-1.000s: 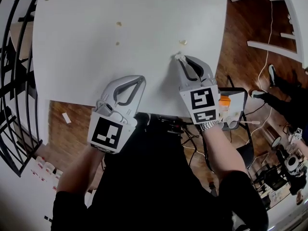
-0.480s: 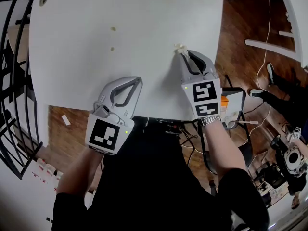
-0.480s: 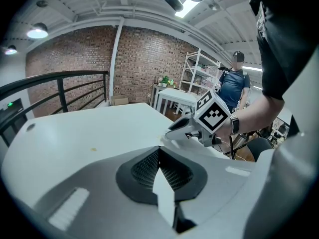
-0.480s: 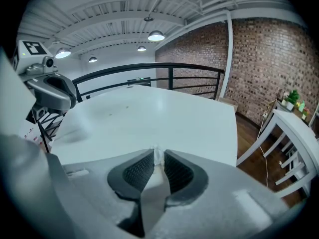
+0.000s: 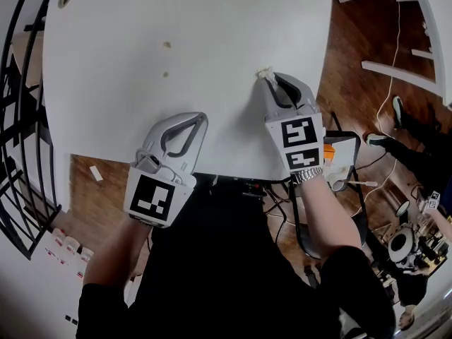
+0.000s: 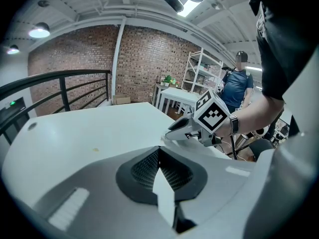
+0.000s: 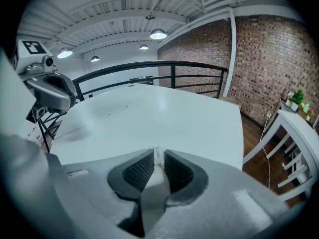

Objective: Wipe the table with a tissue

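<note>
A small crumpled white tissue (image 5: 264,71) rests on the white table (image 5: 191,20) near its right edge, and my right gripper (image 5: 268,78) is shut on it. Between that gripper's pads the tissue (image 7: 156,156) shows as a thin white strip. My left gripper (image 5: 200,117) is shut with nothing in it and hovers over the table's near edge, left of the right gripper. Its closed jaws meet in the left gripper view (image 6: 159,149). Two small yellowish crumbs (image 5: 167,45) (image 5: 165,74) lie on the table, ahead of the left gripper.
A black railing (image 5: 21,119) runs along the table's left side. A white chair (image 5: 417,34) stands on the wooden floor at the right. Cables and an orange object (image 5: 329,149) lie under the table's near right corner. A person (image 6: 241,83) stands in the background.
My right gripper pushed the tissue forward over a crumb that lay just ahead of it; that crumb no longer shows. The left gripper stayed about where it was.
</note>
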